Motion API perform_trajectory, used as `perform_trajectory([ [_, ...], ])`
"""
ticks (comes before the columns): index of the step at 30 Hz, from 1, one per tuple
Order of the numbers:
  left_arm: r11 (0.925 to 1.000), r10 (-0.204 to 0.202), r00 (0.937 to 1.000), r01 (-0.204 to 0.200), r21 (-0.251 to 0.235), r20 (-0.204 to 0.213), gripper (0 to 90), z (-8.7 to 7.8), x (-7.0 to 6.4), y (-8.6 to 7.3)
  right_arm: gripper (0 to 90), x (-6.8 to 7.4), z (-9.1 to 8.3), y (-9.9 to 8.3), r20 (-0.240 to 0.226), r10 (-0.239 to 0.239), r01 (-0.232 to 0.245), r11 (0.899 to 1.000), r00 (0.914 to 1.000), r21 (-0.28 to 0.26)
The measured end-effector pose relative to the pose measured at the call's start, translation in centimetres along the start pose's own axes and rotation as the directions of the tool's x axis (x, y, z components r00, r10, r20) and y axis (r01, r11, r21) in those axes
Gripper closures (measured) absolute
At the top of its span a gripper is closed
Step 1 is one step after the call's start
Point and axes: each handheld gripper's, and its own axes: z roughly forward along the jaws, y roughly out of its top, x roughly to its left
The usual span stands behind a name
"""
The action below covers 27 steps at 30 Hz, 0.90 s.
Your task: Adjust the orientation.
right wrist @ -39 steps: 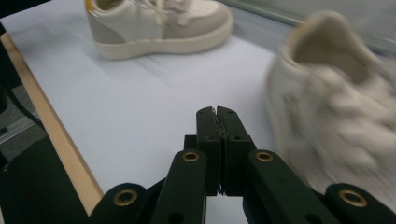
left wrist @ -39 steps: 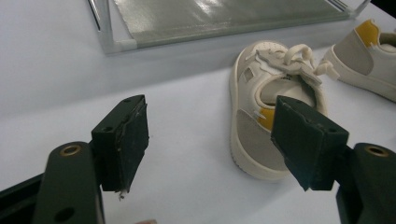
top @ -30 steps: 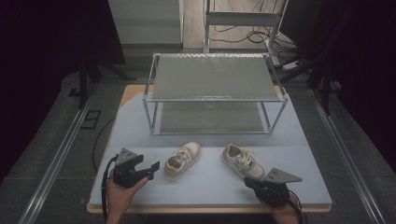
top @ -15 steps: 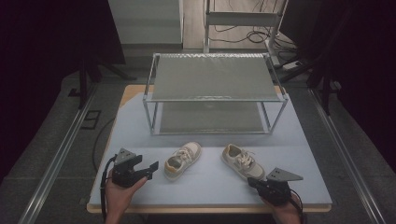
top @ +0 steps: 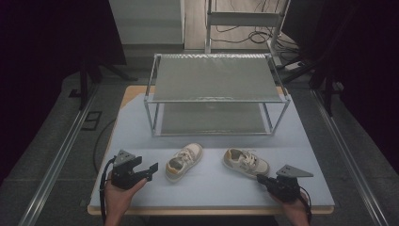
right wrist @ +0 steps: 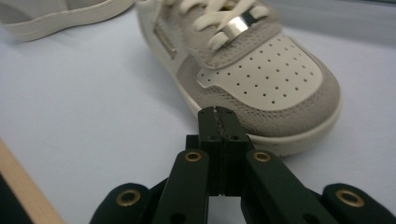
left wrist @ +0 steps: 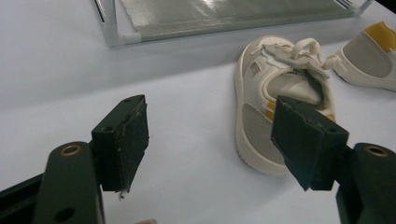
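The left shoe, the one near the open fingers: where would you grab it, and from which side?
Probably at the heel collar of the left shoe. Its heel end faces the left gripper, whose jaws stand wide open, and the opening there gives a thin rim to pinch. Come in low from the person's side, along the table.

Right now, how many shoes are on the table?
2. The left shoe lies in front of the rack, near the left gripper; the right shoe lies by the right gripper. Neither is held.
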Motion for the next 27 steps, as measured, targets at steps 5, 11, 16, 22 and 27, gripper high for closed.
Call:
perform_trajectory([
  [5, 1.0000, -0.001, 1.0000, 0.001, 0.002, -0.002, 27.4, 0.0, 0.0, 0.0, 89.3, -0.9, 0.0, 0.3, 0.025, 0.012, -0.012, 1.000, 0.9996, 0.000],
  [11, 1.0000, -0.001, 1.0000, 0.001, 0.003, -0.001, 27.4, 0.1, 0.0, 0.0, 89.3, -2.3, 0.2, 0.9, 0.074, 0.024, -0.024, 1.000, 0.9969, 0.002],
  [16, 1.0000, -0.001, 1.0000, 0.001, 0.005, 0.000, 27.4, 0.2, 0.0, 0.0, 89.2, -3.5, 0.8, 1.8, 0.080, 0.046, -0.046, 0.999, 0.9957, 0.007],
  [22, 0.9999, 0.001, 1.0000, -0.001, 0.012, 0.001, 27.4, 0.4, 0.0, -0.1, 89.2, -4.9, 2.2, 3.2, 0.104, 0.069, -0.070, 0.997, 0.9922, 0.014],
  [27, 1.0000, 0.002, 1.0000, -0.002, 0.009, 0.005, 27.4, 0.3, -0.1, -0.1, 89.2, -5.5, 2.9, 4.1, 0.123, 0.075, -0.077, 0.997, 0.9896, 0.012],
])
